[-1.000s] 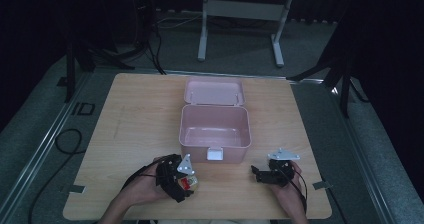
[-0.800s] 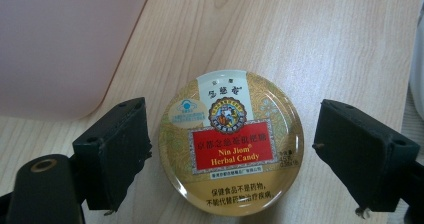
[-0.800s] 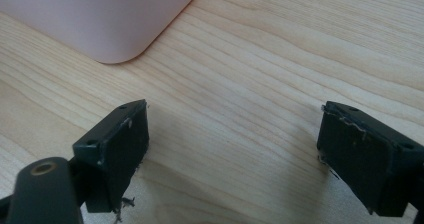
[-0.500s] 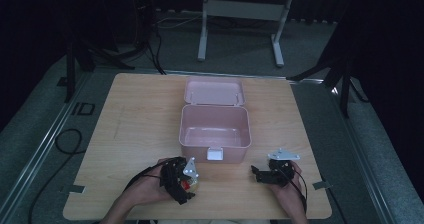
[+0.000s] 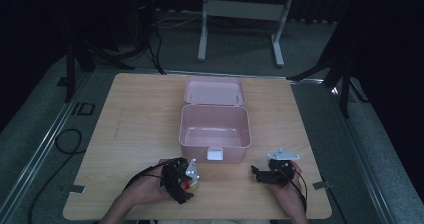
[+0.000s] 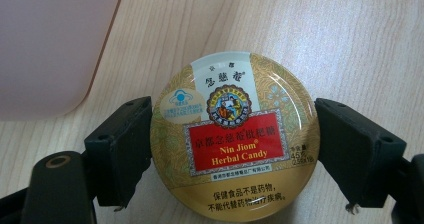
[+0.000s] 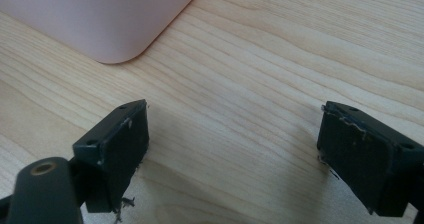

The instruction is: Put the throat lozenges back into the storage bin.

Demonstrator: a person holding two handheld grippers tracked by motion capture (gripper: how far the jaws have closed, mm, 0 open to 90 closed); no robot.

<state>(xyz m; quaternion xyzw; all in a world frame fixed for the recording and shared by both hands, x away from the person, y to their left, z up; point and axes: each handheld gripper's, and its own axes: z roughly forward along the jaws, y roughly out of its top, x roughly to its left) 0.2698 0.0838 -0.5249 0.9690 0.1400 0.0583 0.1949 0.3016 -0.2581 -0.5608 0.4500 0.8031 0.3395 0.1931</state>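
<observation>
- Candy tin [image 6: 235, 136]: round and flat, with a glossy gold lid, a red label panel reading "Nin Jiom Herbal Candy", a small round picture above it and a pale band at the top rim.
- It lies lid-up on the table [image 5: 125, 119] near the front edge, just in front of the pink box [image 5: 215, 126], between the jaws of the left gripper [image 6: 232, 149].
- Left gripper: its jaws have just been closing and now touch the tin's rim on both sides, gripping it.
- Right gripper [image 7: 232, 154]: jaws spread wide with only bare wood between them; it rests near the front edge, well apart from the tin.
- Pads on both tools are black, blocky and scuffed, with frayed edges.
- The table is pale wood with a clear grain.
- The box is smooth pink plastic with rounded corners, open and empty, its lid [image 5: 215, 91] laid back behind it and a white latch [image 5: 215, 154] on its front wall.
- One rounded corner of the box sits close to each gripper.
</observation>
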